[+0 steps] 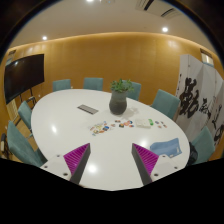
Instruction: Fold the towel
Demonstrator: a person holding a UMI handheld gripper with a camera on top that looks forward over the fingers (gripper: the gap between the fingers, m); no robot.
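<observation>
Held level above the near edge of the white table, the claw gapes wide and empty, with the folded bluish towel just beside its right finger.

The towel, light blue-grey, is lying crumpled in a loose heap on the white table, near its right edge, just beyond the right finger.
</observation>
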